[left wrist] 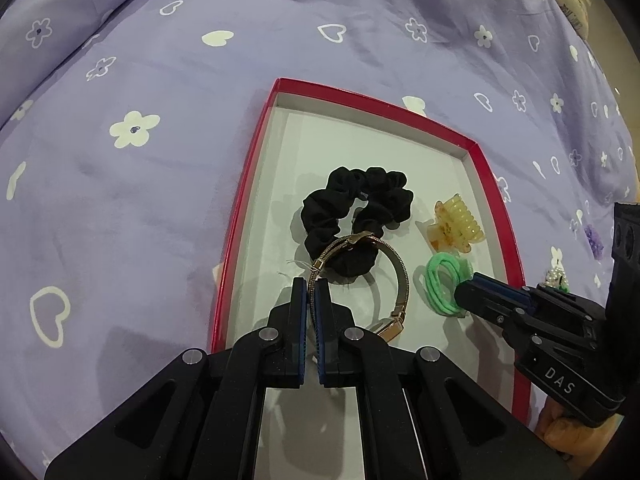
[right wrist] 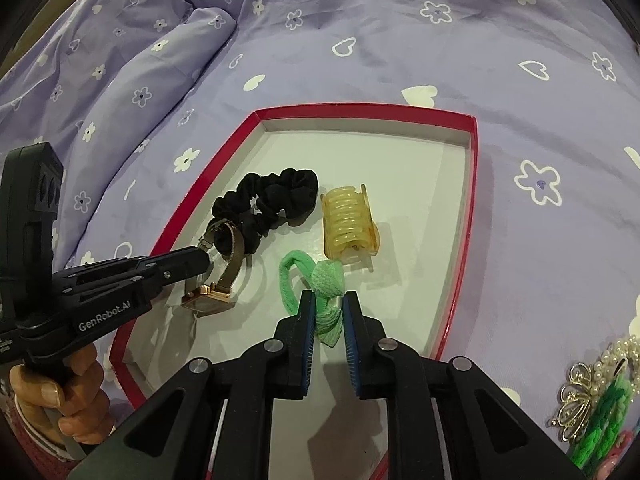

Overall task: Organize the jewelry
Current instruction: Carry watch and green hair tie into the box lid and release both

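On the bed [left wrist: 160, 208], a red tray [left wrist: 256, 152] is set. Scrunchie [left wrist: 356, 208], claw clip [left wrist: 456, 224], watch [left wrist: 384, 280] and green tie [right wrist: 316, 280] are seen inside it. The watch band is pinched by the left gripper [left wrist: 311, 284], fingers pressed together. The green tie is flanked by the right gripper [right wrist: 327, 300], fingers slightly spread; contact cannot be told.

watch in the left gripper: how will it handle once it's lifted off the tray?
The watch is pinched by its mesh band in the left gripper, so the heavier-looking case will probably hang down and swing. The band holds a loop, so likely springy, not limp. It overlaps the black scrunchie and may drag it.
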A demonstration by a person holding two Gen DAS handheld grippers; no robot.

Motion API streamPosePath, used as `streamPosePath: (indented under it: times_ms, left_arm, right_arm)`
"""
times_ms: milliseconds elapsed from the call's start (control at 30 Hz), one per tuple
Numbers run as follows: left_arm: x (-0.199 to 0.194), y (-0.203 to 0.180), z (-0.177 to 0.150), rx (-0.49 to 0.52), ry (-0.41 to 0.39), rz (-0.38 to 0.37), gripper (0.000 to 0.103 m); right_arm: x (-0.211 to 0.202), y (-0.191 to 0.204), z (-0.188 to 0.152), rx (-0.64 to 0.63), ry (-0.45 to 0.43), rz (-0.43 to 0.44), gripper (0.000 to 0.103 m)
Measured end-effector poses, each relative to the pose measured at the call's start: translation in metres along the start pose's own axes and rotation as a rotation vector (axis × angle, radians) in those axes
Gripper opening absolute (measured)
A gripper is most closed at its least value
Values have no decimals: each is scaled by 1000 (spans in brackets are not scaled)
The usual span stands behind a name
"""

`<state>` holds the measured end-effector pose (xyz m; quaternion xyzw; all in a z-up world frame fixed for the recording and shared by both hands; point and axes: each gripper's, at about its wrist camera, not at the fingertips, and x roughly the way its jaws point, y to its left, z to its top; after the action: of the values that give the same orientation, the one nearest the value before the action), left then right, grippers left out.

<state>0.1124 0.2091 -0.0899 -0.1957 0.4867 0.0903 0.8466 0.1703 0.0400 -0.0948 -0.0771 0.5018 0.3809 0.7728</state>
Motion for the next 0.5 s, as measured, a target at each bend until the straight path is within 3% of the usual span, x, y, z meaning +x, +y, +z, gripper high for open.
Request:
streamPosePath:
  times_ms: [233, 500]
  left_arm:
    - [0, 1, 0, 4, 7, 22, 5]
    - [-6, -2, -2, 1, 2, 35, 24]
  right_arm:
    - [0, -1, 0, 4, -2, 6, 18]
    - [-5, -1, 0, 19, -8, 11, 27]
